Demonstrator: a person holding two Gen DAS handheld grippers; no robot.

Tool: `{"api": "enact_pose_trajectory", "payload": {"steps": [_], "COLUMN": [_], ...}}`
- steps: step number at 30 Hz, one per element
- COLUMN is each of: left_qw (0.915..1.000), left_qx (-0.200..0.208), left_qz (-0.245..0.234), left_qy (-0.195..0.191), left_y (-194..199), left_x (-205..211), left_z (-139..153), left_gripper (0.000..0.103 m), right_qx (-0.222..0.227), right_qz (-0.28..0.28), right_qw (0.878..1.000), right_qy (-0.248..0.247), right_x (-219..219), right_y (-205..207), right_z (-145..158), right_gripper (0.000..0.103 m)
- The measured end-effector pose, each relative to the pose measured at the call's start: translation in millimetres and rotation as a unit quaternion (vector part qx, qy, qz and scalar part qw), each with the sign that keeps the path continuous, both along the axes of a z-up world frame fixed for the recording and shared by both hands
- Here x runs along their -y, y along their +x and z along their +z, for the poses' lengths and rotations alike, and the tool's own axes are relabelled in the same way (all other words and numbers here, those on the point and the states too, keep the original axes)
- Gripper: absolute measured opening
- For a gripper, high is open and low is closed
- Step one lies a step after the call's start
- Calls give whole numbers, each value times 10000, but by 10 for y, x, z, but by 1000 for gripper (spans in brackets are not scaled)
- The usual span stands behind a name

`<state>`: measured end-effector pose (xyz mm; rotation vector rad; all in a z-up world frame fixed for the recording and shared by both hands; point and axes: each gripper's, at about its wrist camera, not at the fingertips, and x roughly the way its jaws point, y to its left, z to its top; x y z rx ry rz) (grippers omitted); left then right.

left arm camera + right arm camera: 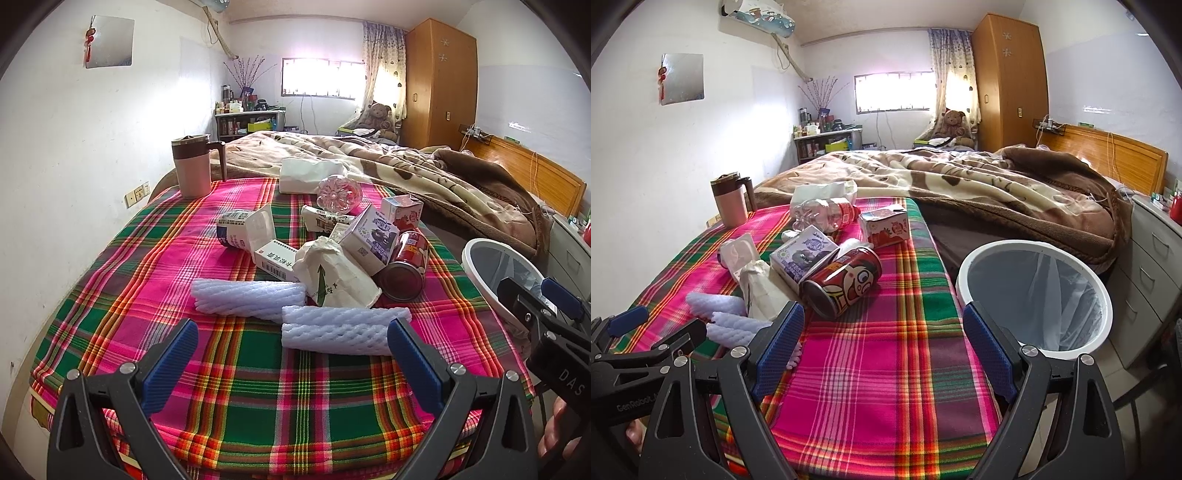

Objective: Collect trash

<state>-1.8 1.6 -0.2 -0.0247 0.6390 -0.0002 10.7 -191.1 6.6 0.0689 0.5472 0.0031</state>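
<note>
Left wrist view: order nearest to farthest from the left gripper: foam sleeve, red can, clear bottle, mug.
From the left gripper, jaws open:
1. Foam sleeve, just ahead, between the fingertips.
2. Red can, ahead and right, lying on its side.
3. Clear bottle, behind the pile, lying down.
4. Mug, far left, upright.

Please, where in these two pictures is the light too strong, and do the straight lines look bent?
Left wrist view: the window is blown out white, with glare spreading onto the wall; the wardrobe leans from fisheye distortion. Right wrist view: the window is likewise overexposed, the headboard curves, and dark corners frame the picture. The plaid cloth stays sharp and evenly lit.
</note>
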Motion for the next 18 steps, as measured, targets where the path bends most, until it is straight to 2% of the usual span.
{"api": "enact_pose_trajectory", "payload": {"steps": [18], "left_qw": [10000], "left_qx": [-2], "left_qz": [-2], "left_qy": [-6], "left_y": [-2], "left_x": [-4], "left_z": [3], "left_gripper": [103], "right_qx": [-3], "right_qz": [-14], "right_qw": [10000], "right_qy": [-7], "right_x": [-1], "right_y": [2], "right_z": [-5], "right_gripper": [89]}}
